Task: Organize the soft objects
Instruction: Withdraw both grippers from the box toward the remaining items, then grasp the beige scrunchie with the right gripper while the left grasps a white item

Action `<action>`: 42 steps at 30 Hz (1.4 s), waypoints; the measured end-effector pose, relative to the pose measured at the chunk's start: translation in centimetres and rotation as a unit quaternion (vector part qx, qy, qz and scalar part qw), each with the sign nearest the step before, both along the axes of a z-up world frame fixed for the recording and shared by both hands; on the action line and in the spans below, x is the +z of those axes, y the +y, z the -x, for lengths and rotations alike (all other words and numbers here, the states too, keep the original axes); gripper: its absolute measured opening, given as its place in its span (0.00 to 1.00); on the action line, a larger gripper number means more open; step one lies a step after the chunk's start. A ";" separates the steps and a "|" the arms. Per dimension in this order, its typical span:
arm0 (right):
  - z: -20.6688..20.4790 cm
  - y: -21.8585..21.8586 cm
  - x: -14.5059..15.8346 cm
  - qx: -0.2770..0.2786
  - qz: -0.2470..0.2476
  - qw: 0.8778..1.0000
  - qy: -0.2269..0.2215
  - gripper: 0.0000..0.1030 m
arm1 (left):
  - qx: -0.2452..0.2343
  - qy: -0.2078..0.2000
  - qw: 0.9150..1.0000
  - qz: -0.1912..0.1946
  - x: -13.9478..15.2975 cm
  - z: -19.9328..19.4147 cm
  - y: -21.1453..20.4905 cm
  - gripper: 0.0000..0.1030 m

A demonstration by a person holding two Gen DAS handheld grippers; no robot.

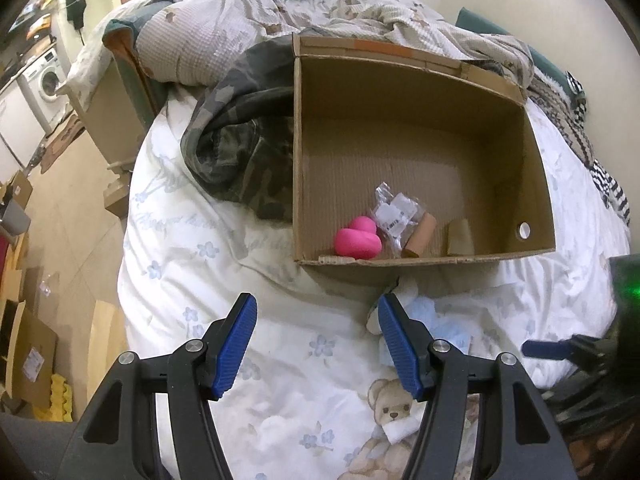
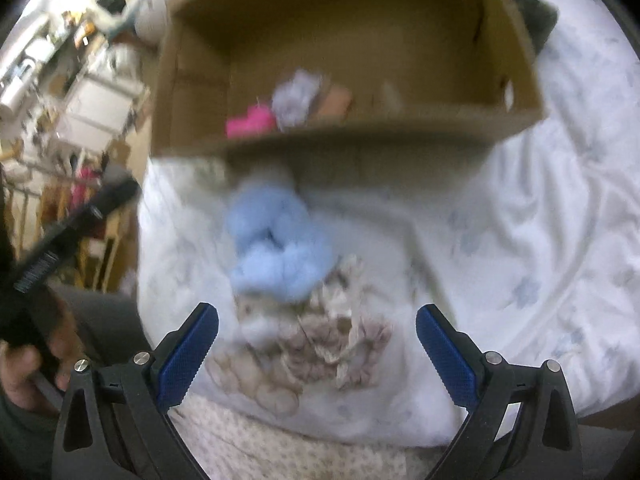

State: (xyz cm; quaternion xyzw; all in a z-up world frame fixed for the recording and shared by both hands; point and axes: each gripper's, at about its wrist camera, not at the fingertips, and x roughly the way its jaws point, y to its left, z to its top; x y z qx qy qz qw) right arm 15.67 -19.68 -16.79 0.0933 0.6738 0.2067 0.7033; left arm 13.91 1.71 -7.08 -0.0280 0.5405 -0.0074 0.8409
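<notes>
An open cardboard box [image 1: 400, 80] lies on the bed; it holds a pink soft heart [image 1: 357, 240], a clear plastic bag [image 1: 394, 212] and a brown roll [image 1: 420, 236]. My left gripper [image 1: 318, 316] is open and empty above the quilt, just before the box. A light blue fluffy soft thing [image 1: 440, 320] lies beside its right finger. In the blurred right wrist view, my right gripper [image 2: 318, 324] is open and empty, with the light blue soft thing [image 2: 280, 248] just ahead of it. The box [image 2: 192, 92] stands beyond, with the pink heart [image 2: 248, 124] inside.
A camouflage garment [image 1: 240, 132] lies left of the box. Crumpled bedding and pillows [image 1: 224, 28] pile up at the back. The bed's left edge drops to a floor with cardboard boxes [image 1: 32, 344]. The other gripper's handle [image 2: 68, 240] shows at the left of the right wrist view.
</notes>
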 end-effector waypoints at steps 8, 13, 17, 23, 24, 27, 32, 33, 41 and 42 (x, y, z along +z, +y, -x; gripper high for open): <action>1.4 1.6 -3.1 0.048 0.038 0.996 0.061 0.50 | -0.008 0.004 1.000 0.002 -0.3 0.0 -0.4 0.58; 1.1 -0.5 -1.0 0.021 0.015 0.999 0.034 0.23 | -0.011 0.009 1.000 -0.001 -0.5 -0.1 -0.4 0.58; 1.2 -2.5 1.3 -0.014 -0.029 0.999 0.001 0.23 | -0.012 0.015 1.000 0.001 -0.8 0.0 -0.5 0.58; 0.9 -4.4 2.6 -0.044 -0.075 0.996 -0.010 0.23 | -0.028 0.031 0.999 0.000 -1.6 0.7 -1.5 0.58; 0.8 -4.2 2.6 -0.042 -0.066 0.997 -0.016 0.23 | -0.028 0.032 0.999 -0.001 -1.7 0.7 -1.6 0.58; 0.7 -3.6 3.4 -0.041 -0.063 0.996 -0.038 0.21 | -0.032 0.028 0.999 0.003 -1.6 0.8 -1.7 0.58; 0.0 -4.5 4.0 -0.062 -0.060 0.995 -0.057 0.20 | -0.041 0.057 0.998 0.010 -2.4 1.1 -2.3 0.58; -0.1 -4.6 3.9 -0.066 -0.058 0.995 -0.055 0.20 | -0.056 0.072 0.996 0.018 -2.9 1.3 -2.9 0.58; -0.4 -4.7 3.1 -0.076 -0.048 0.995 -0.043 0.20 | -0.198 0.157 0.967 0.024 -6.7 4.3 -9.6 0.58; -0.4 -4.7 3.0 -0.075 -0.046 0.995 -0.042 0.21 | -0.205 0.159 0.966 0.020 -7.0 4.4 -10.1 0.58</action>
